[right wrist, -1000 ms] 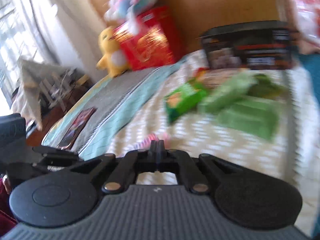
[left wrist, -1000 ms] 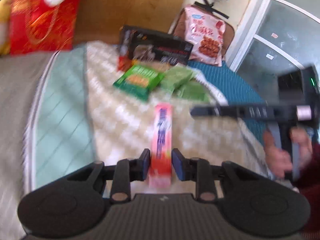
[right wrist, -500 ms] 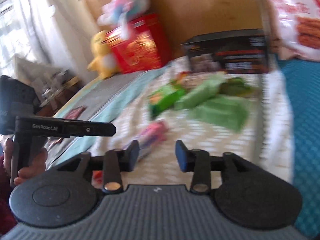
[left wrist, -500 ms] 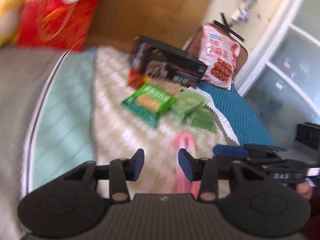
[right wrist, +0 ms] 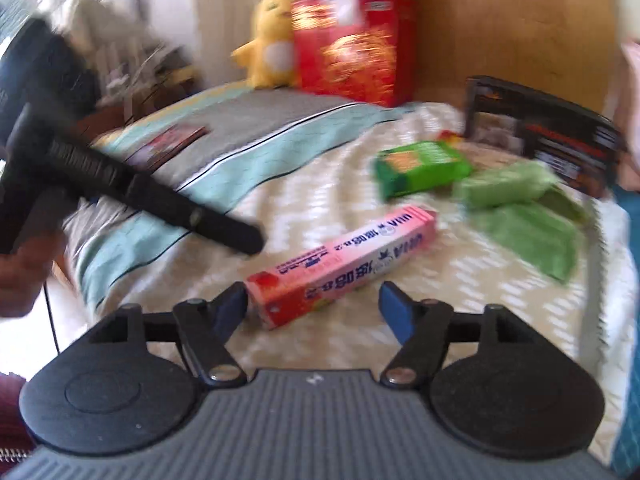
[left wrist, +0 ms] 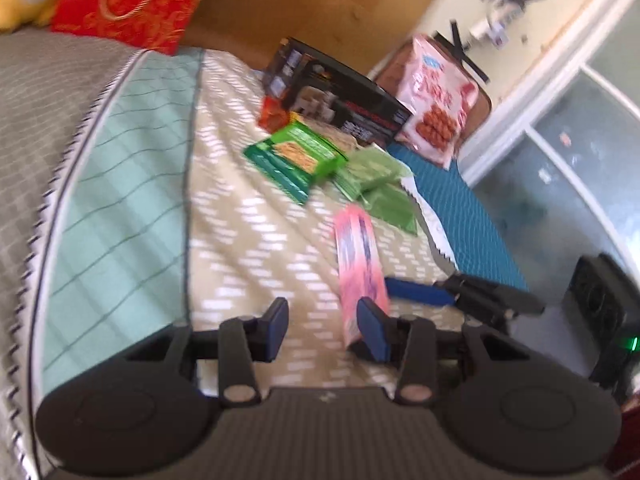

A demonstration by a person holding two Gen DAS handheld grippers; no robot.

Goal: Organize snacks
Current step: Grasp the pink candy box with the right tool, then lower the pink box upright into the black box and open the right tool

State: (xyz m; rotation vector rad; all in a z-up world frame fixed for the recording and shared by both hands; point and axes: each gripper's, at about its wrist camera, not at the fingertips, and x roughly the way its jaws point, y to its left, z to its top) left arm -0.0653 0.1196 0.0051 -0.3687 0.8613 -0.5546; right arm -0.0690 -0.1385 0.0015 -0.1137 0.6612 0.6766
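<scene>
- The left gripper points forward and downward, its blue-padded jaws parted with nothing pressed between them.
- The right gripper points down at a similar slope; its jaws have just been opening and stand wide apart.
- A hand, blurred, apparently grips the left gripper's black handle.

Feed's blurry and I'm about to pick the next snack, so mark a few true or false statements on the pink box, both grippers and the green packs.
1. The pink box lies flat on the bedspread. True.
2. The left gripper is clamped on it. False: jaws open, box beside one finger.
3. The right gripper is shut. False: its jaws have just been opening, nothing gripped.
4. The green packs lie beyond the box, near the black carton. True.
</scene>
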